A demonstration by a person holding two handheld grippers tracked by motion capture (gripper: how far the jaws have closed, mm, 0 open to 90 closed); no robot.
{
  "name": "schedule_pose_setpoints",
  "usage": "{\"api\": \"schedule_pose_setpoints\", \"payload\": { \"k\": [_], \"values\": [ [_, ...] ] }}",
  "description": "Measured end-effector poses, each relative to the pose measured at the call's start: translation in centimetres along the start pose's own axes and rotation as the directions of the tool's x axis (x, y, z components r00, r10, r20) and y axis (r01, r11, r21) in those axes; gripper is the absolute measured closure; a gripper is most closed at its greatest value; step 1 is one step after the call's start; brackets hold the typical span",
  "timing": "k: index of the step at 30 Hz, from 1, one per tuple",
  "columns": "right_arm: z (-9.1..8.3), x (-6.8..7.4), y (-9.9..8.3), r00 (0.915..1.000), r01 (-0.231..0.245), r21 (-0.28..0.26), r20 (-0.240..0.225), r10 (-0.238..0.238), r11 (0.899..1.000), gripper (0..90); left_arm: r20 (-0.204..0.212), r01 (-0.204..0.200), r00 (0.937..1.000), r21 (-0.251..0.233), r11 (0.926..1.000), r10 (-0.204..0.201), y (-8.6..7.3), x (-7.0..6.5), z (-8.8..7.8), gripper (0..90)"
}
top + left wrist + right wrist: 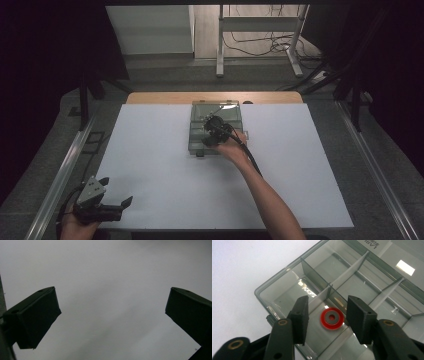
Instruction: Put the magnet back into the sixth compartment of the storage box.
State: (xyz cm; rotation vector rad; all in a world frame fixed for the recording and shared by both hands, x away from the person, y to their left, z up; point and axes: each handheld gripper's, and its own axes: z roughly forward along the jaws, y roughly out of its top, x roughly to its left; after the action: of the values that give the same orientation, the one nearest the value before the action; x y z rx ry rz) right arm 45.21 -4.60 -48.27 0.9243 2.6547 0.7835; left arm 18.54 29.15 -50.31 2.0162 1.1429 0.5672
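Clear smoky-grey compartment box (287,287) is sitting on a plain white table sheet (150,165), no pattern on it. Red ring (332,318) with a grey centre is lying in one compartment, showing between the black jaws of the right gripper (327,315). Left gripper (112,312) is showing black jaws against plain white, with a grey plate on top. Wooden tan strip (165,98) is edging the table's far side.

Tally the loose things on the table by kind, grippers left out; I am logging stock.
Clear grey plastic compartment box with dividers: 1
Red ring-shaped washer with a grey centre, lying in a box compartment: 1
Total: 2
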Motion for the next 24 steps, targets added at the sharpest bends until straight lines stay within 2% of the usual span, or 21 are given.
{"api": "schedule_pose_setpoints", "payload": {
  "k": [8, 24],
  "values": [
    [-0.8, 0.0, 0.1, 0.9997, -0.003, -0.026, -0.022, 0.003, 1.0, 46.3, -0.001, 0.0, 1.0, 0.001, 1.0, 0.0, 0.0, 0.0, 0.0, 0.0],
    [-2.5, 0.3, 0.1, 0.9999, 0.012, -0.053, -0.01, -0.013, 0.999, 40.5, -0.002, -0.002, 1.0, 0.002, 1.0, 0.002, 0.0, 0.0, 0.0, 0.0]
  ]
}}
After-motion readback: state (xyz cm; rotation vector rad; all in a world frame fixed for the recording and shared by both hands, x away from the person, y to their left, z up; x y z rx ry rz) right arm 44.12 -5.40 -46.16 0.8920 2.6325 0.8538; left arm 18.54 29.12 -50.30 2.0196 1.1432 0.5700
